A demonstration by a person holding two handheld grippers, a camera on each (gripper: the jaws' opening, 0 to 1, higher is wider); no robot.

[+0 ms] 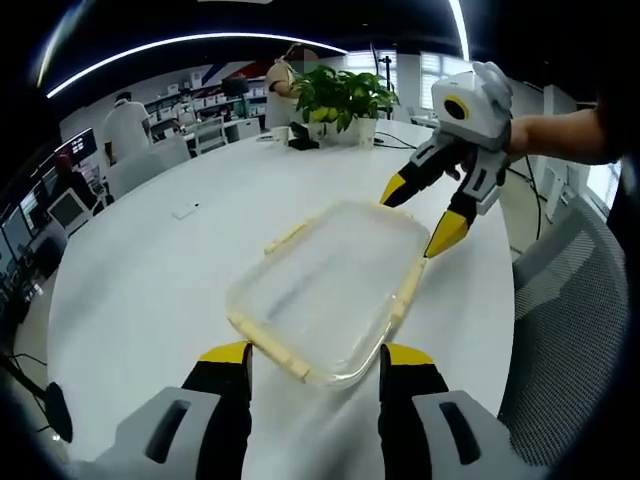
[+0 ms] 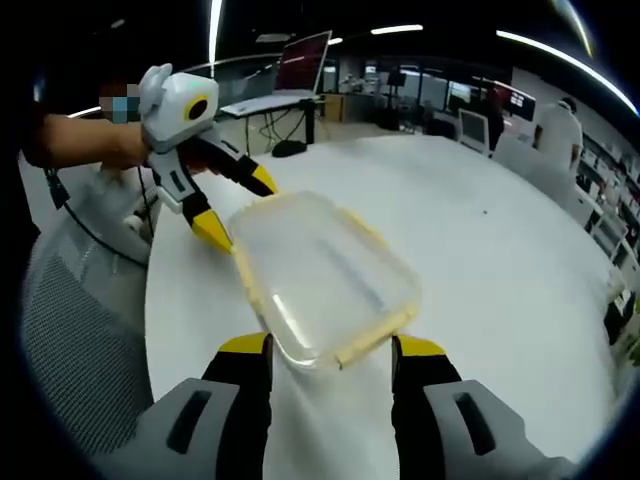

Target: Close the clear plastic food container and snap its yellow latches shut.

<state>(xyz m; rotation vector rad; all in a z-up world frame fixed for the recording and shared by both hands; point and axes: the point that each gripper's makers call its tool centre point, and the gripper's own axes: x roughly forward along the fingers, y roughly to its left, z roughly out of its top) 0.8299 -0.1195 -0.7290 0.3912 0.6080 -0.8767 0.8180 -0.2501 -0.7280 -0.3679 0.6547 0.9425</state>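
Note:
The clear plastic container [image 1: 325, 285] lies flat on the white round table [image 1: 150, 290] with its lid resting on top. Pale yellow latches [image 1: 408, 288] run along its edges. My left gripper [image 1: 315, 352] is open, its yellow-tipped jaws straddling the container's near end. Across from it, my right gripper [image 1: 415, 220] stands open just off the far end, its fingertips [image 1: 445, 235] close to the rim. In the right gripper view the same container [image 2: 325, 275] reaches between the open jaws of the right gripper [image 2: 332, 347], and the left gripper [image 2: 242, 208] is open at the far corner.
A potted plant [image 1: 340, 95] stands at the table's far side, and a small flat object [image 1: 185, 210] lies on the table. Grey mesh chairs [image 1: 570, 320] [image 2: 70, 330] stand beside the table edge. People and desks with monitors [image 2: 305, 60] fill the background.

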